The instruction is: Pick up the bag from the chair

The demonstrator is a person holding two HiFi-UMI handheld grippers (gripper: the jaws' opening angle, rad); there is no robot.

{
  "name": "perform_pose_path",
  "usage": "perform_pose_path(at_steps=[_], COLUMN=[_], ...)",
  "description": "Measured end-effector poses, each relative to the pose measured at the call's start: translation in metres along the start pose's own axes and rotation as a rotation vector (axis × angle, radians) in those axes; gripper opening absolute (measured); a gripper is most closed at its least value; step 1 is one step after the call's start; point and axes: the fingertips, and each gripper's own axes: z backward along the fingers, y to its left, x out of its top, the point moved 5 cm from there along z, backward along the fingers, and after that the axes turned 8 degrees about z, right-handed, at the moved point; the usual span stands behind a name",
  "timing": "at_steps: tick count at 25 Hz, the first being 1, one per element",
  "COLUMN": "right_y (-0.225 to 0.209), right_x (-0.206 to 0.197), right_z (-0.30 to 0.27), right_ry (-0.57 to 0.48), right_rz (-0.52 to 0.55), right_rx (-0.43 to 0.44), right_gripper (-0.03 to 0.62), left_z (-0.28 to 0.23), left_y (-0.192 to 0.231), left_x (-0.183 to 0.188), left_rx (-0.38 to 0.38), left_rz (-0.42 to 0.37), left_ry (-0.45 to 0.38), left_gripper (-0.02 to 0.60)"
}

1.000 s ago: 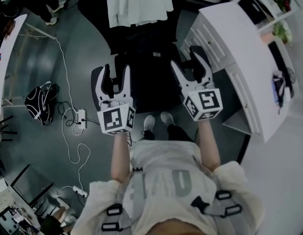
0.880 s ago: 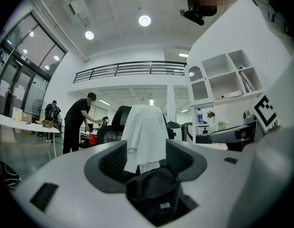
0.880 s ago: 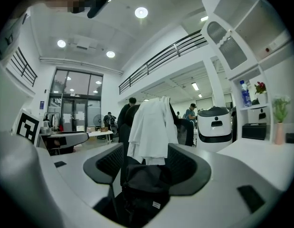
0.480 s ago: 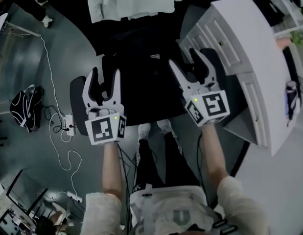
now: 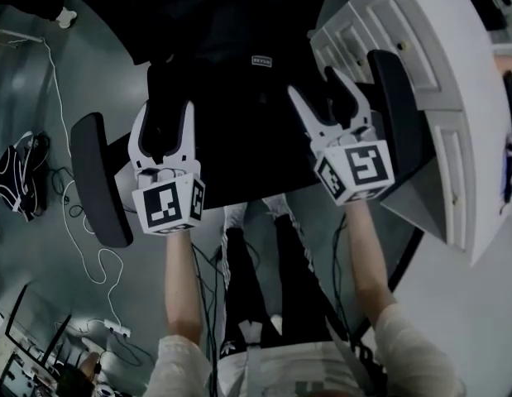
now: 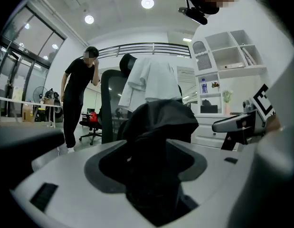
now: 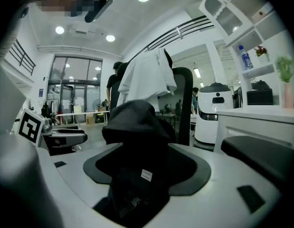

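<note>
A black bag (image 5: 239, 89) with a small label lies slumped on the seat of a black office chair (image 5: 94, 176). My left gripper (image 5: 165, 118) hangs over the bag's left side, jaws open. My right gripper (image 5: 318, 93) hangs over its right side, also open. In the left gripper view the bag (image 6: 158, 122) rises as a dark heap straight ahead of the left gripper (image 6: 149, 163), its lower part between the jaws. The right gripper view shows the bag (image 7: 135, 122) the same way in front of the right gripper (image 7: 144, 175). Whether any pad touches the fabric I cannot tell.
A white shirt (image 7: 147, 75) hangs over the chair's backrest. The right armrest (image 5: 396, 114) stands close to a white drawer cabinet (image 5: 421, 48). A black backpack (image 5: 11, 172) and cables (image 5: 90, 263) lie on the floor at left. A person in black (image 6: 78, 94) stands behind.
Both grippers have dropped from chest height down to the chair seat, side by side, jaws unchanged. The chair and bag now fill the top of the head view.
</note>
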Motion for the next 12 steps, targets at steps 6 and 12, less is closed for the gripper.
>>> perform_pose_path(at_steps=[6,12], right_y=[-0.006,-0.014], right_x=[-0.029,-0.038], right_z=[-0.007,-0.025], right_ry=[0.046,0.061], right_rz=[0.013,-0.020], right_rx=[0.010,-0.010], right_gripper=[0.267,0.267], left_z=[-0.011,-0.028], left_y=[0.002,0.009], left_x=[-0.026,-0.038], left_rx=[0.005,0.030], left_rz=[-0.034,-0.056], left_ry=[0.040,0.076], left_gripper=[0.239,0.239])
